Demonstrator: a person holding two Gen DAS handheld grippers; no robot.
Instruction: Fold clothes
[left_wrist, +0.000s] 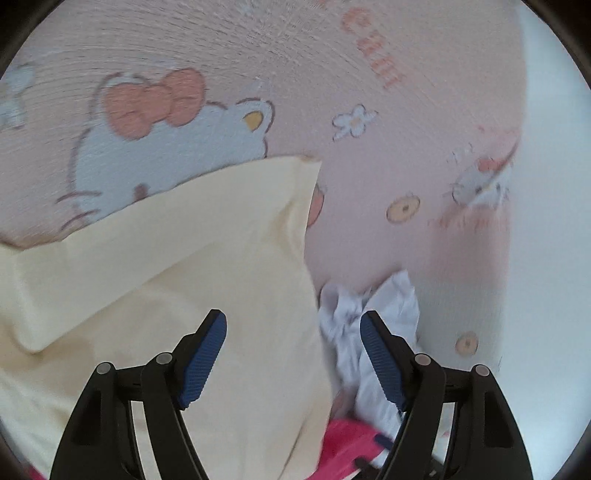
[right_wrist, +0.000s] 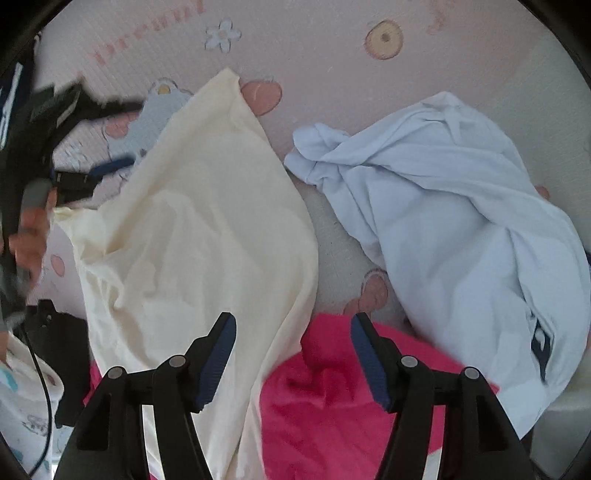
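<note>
Cream garment (right_wrist: 192, 236) fills both views; only the right wrist shows the whole white shirt (right_wrist: 454, 229); both grippers' fingers wide, empty.

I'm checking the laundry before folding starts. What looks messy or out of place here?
The pale blue garment lies crumpled and twisted into a knot at one end, not spread flat. The pink garment is bunched, partly under the cream garment. Nothing looks torn or spilled.

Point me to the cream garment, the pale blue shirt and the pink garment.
cream garment (right_wrist: 192, 236), right wrist view, middle of its cloth.
pale blue shirt (right_wrist: 454, 206), right wrist view, crumpled middle.
pink garment (right_wrist: 332, 398), right wrist view, its centre.
</note>
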